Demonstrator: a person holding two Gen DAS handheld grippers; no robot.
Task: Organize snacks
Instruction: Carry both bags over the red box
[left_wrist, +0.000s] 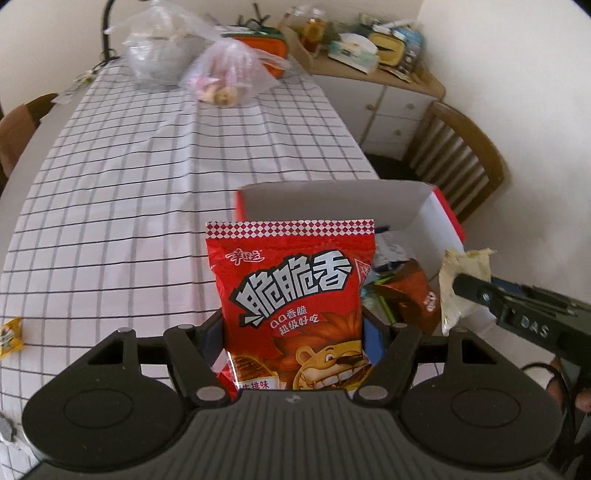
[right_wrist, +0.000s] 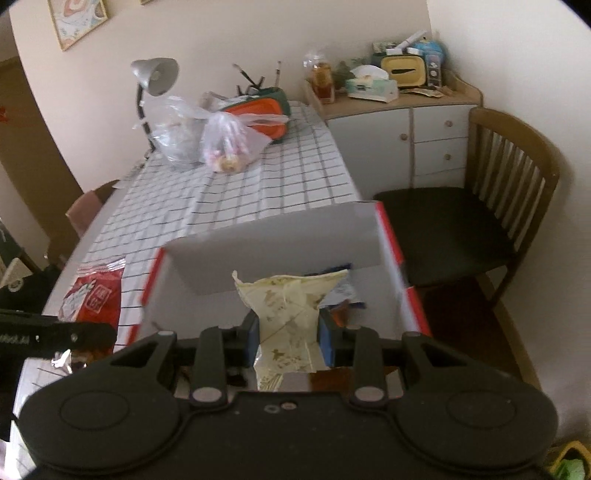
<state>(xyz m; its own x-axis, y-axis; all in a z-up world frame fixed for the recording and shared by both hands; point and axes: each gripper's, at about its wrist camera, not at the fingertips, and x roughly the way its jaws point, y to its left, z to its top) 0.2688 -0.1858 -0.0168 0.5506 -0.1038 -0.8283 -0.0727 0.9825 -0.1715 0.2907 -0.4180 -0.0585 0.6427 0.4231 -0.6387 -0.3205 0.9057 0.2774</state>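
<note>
My left gripper (left_wrist: 293, 325) is shut on a red snack bag (left_wrist: 291, 291) with a lion on it, held upright just left of the open red-and-white box (left_wrist: 439, 218). The box holds several snack packets, one of them orange (left_wrist: 410, 291). My right gripper (right_wrist: 288, 332) is shut on a pale yellow-cream packet (right_wrist: 288, 306) and holds it over the box (right_wrist: 391, 236). The same packet (left_wrist: 461, 280) and the right gripper (left_wrist: 465, 286) show at the right of the left wrist view. The red bag (right_wrist: 96, 299) and the left gripper's finger (right_wrist: 74, 336) show at the left of the right wrist view.
The checked tablecloth (left_wrist: 147, 177) covers the table. Two clear plastic bags (left_wrist: 229, 70) and an orange-green case (right_wrist: 258, 110) lie at the far end by a desk lamp (right_wrist: 155, 77). A small yellow packet (left_wrist: 11, 336) lies at the left. A wooden chair (right_wrist: 498, 192) and cluttered cabinet (right_wrist: 406, 122) stand right.
</note>
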